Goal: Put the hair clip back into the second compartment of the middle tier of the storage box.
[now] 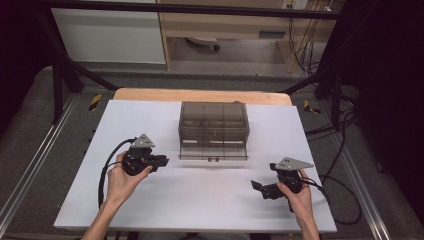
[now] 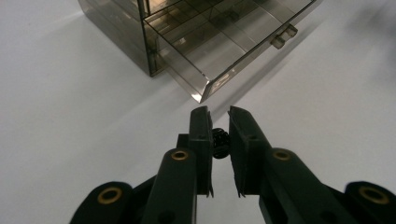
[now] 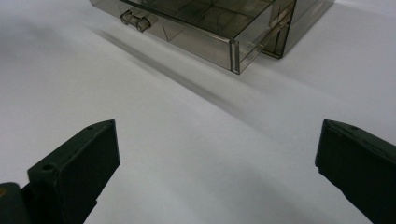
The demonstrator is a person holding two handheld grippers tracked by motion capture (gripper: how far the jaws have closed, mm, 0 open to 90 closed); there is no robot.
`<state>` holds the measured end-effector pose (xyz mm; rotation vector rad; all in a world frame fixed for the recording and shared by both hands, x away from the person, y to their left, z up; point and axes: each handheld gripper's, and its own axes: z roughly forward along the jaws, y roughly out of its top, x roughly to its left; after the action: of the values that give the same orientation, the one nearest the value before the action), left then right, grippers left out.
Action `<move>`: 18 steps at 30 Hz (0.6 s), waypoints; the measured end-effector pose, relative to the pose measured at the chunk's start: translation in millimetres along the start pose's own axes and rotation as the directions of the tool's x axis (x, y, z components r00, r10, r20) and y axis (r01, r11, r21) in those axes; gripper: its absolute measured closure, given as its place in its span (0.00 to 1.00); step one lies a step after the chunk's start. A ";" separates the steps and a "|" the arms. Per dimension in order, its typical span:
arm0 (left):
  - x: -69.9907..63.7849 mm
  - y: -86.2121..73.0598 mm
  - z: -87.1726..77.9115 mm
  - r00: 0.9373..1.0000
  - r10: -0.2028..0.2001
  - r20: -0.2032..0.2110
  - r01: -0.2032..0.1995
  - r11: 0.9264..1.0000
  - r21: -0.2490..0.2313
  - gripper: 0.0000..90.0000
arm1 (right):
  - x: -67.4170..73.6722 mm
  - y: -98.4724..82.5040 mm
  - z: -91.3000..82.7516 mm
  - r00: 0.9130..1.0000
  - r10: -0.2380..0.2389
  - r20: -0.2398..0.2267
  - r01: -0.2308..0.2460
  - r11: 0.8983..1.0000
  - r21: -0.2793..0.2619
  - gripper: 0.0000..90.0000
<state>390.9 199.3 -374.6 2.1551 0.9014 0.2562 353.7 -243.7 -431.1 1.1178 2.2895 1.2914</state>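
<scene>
smoky plastic drawer box [image 2: 196,42] lies just beyond the nearly closed, empty left claw [image 2: 218,116]

Left forearm: entered from the bottom edge of the high view, angled up and slightly right.
Left hand [image 1: 121,181]: wrapped around the gripper body from below, cable looping off to its left.
Left gripper [image 1: 164,161]: pointed right across the table, grey three-cornered plate on top; in its own view [image 2: 219,116] the jaws stood nearly together with a narrow gap, nothing between them.
Right forearm: rose from the bottom right corner.
Right hand [image 1: 298,195]: gripped the handle from behind.
Right gripper [image 1: 256,185]: pointed left, jaws spread wide and empty.
</scene>
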 end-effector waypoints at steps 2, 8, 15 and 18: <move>-1.5 2.2 1.4 1.000 0.003 0.006 -0.003 1.000 -0.001 0.88 | -0.1 0.0 -0.3 1.000 0.001 0.000 -0.001 1.000 0.001 0.01; -5.7 7.3 5.1 1.000 0.016 0.020 -0.016 1.000 -0.002 0.88 | -0.1 -0.1 0.0 1.000 0.001 0.000 -0.001 1.000 0.001 0.01; -8.5 11.0 9.7 0.999 0.025 0.034 -0.025 1.000 0.002 0.88 | -0.2 -0.2 -0.1 1.000 0.001 -0.001 -0.001 1.000 0.001 0.01; -10.3 13.3 11.7 0.999 0.031 0.038 -0.031 1.000 0.002 0.88 | 0.0 -0.3 0.2 1.000 0.002 0.000 -0.002 1.000 0.000 0.01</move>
<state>395.5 179.6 -371.9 2.1706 0.8475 0.2291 353.6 -243.7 -431.5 1.1205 2.2891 1.2918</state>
